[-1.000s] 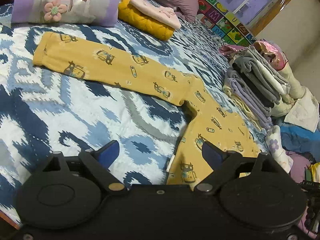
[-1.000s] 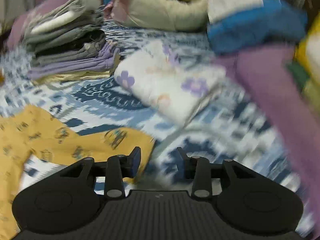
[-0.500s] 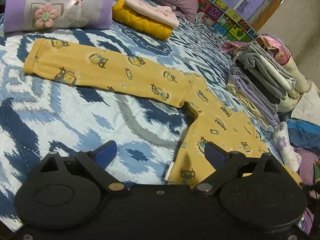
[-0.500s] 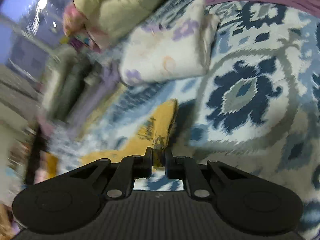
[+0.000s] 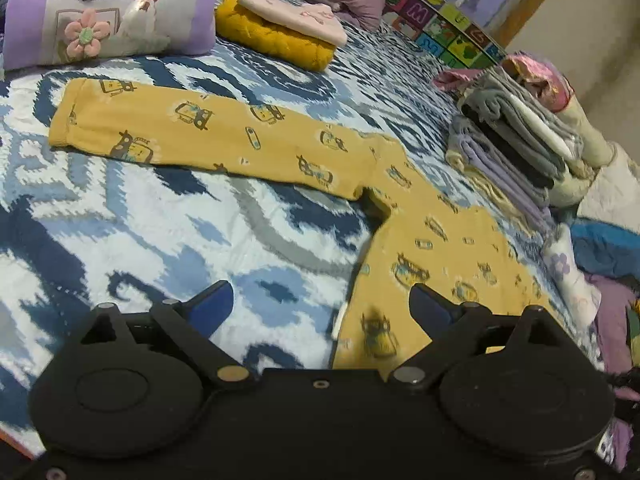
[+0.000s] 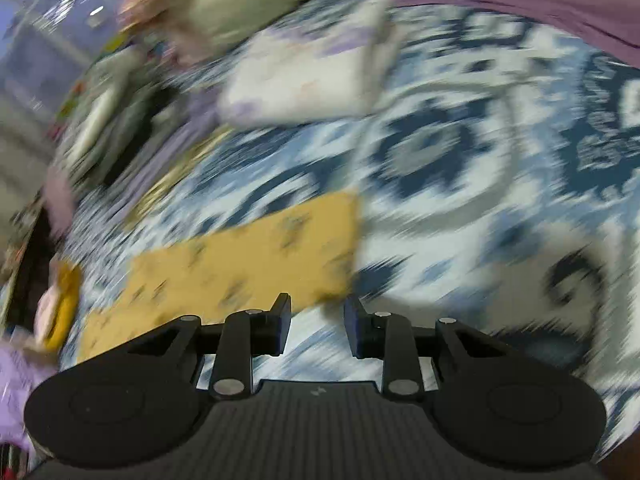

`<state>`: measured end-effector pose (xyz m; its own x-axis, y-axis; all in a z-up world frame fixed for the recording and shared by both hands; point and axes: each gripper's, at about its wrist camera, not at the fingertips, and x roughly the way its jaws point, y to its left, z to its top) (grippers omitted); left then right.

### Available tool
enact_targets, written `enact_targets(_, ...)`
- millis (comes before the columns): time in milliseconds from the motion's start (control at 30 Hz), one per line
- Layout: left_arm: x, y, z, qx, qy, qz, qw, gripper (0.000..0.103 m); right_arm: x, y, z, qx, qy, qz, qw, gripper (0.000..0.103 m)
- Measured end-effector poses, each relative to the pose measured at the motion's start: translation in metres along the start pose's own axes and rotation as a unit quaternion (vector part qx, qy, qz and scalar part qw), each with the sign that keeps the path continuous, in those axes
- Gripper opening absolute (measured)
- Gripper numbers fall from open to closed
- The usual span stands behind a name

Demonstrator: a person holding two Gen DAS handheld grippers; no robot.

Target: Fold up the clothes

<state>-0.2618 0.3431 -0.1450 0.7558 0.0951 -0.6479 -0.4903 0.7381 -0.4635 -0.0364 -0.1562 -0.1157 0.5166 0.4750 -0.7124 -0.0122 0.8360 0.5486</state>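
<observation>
Yellow pyjama trousers (image 5: 248, 140) printed with small cars lie spread on the blue and white bedspread (image 5: 160, 240). One leg stretches to the far left, and the other part runs toward my left gripper (image 5: 322, 304). That gripper hangs open just above the bed, with the garment's near edge under its right finger. In the blurred right wrist view, the other yellow leg (image 6: 240, 264) lies flat. Its near corner sits just beyond my right gripper (image 6: 317, 320). The right jaws are opening, and only bedspread shows between the pads.
A stack of folded grey and lilac clothes (image 5: 512, 152) stands at the right. At the head of the bed sit a purple cushion (image 5: 100, 20) and a folded mustard quilted piece (image 5: 276, 36) topped by a pink one. A white floral bundle (image 6: 304, 76) lies beyond the right gripper.
Half a second ago the right jaws were nearly shut at the end of the yellow leg. Now they stand apart and the leg lies flat. The left view has barely shifted.
</observation>
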Motion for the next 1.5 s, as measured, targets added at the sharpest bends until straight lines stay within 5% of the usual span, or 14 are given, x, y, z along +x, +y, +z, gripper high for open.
enact_targets(267, -0.019, -0.003, -0.022, 0.013, 0.023, -0.016, 0.9995, 0.094, 0.010, 0.095, -0.084, -0.132, 0.070, 0.063, 0.987, 0.043)
enact_targets(567, -0.030, 0.003, -0.038, -0.010, 0.037, -0.030, 0.9988, 0.071, 0.023, 0.063, -0.132, -0.019, 0.091, 0.114, 0.989, 0.043)
enact_targets(667, -0.027, 0.001, -0.040, -0.009, 0.039, -0.029, 0.9988, 0.051, 0.029, 0.053, -0.141, 0.041, 0.089, 0.152, 0.984, 0.044)
enact_targets(700, -0.025, 0.001, -0.042, -0.009, 0.044, -0.031, 0.9985, 0.037, 0.031, 0.049, -0.144, 0.061, 0.089, 0.165, 0.980, 0.043)
enact_targets(767, -0.022, -0.001, -0.044, -0.008, 0.051, -0.033, 0.9981, 0.029, 0.035, 0.050, -0.149, 0.068, 0.083, 0.175, 0.979, 0.039)
enact_targets(800, -0.021, -0.002, -0.045, -0.006, 0.051, -0.032, 0.9982, 0.009, 0.037, 0.052, -0.151, 0.069, 0.080, 0.180, 0.978, 0.031)
enact_targets(833, -0.023, -0.002, -0.045, -0.008, 0.049, -0.030, 0.9983, 0.002, 0.039, 0.051, -0.152, 0.073, 0.080, 0.182, 0.977, 0.010)
enact_targets(967, -0.051, 0.000, -0.039, -0.031, 0.016, -0.048, 0.9982, 0.002, 0.019, 0.047, -0.149, 0.075, 0.048, 0.178, 0.980, 0.009)
enact_targets(1033, -0.046, 0.006, -0.044, -0.034, 0.034, -0.032, 0.9983, 0.002, 0.004, 0.046, -0.146, 0.070, 0.027, 0.176, 0.981, 0.009)
enact_targets(1167, -0.032, 0.018, -0.052, -0.055, 0.066, -0.017, 0.9961, 0.002, 0.023, 0.034, -0.148, 0.066, 0.078, 0.139, 0.985, 0.009)
enact_targets(1500, -0.045, 0.004, -0.044, -0.003, 0.043, 0.023, 0.9988, 0.006, 0.006, 0.028, -0.150, 0.051, 0.044, 0.128, 0.989, 0.015)
